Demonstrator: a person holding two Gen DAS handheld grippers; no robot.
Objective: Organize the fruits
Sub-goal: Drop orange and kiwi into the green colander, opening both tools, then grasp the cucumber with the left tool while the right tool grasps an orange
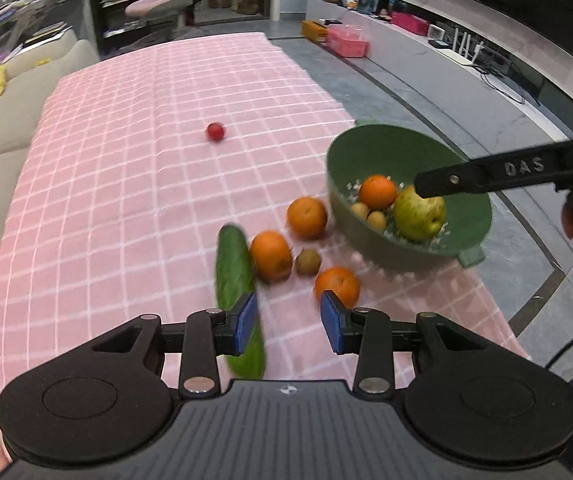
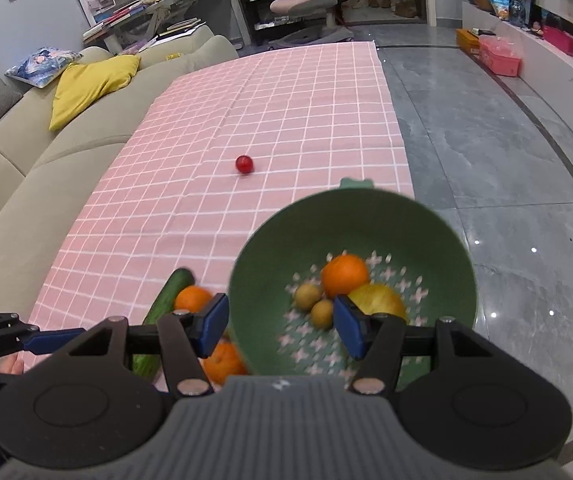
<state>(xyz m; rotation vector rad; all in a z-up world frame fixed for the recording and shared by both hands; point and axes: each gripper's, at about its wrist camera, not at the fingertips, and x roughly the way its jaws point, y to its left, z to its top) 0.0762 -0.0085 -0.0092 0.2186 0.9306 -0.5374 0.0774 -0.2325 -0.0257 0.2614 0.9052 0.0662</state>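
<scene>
Blue pads are facing each other across an empty gap on the left gripper (image 1: 288, 322), whose jaws are standing apart with nothing between them above the pink checked tablecloth (image 1: 126, 184). Just past its fingertips a cucumber (image 1: 235, 280) is lying lengthwise, with an orange (image 1: 271, 256) touching its side, a small brown kiwi (image 1: 308, 262) just beside that, and two more oranges (image 1: 336, 286) (image 1: 307, 217) sitting near the green colander bowl (image 1: 366, 148). The right gripper (image 2: 282, 326) is likewise hanging parted and empty, hovering over the bowl's near rim; in the left wrist view one of its black fingers (image 1: 482, 174) is reaching over the bowl. Inside the bowl an orange (image 2: 344, 275), a yellow-green apple (image 2: 378, 298) and two small brownish fruits (image 2: 307, 295) are resting together on the perforated bottom. Well apart from everything, a small red fruit (image 2: 244, 164) is sitting alone mid-cloth. A beige sofa (image 2: 14, 168) is running along the table's left side, and grey floor tiles (image 2: 486, 168) are lying to the right.
</scene>
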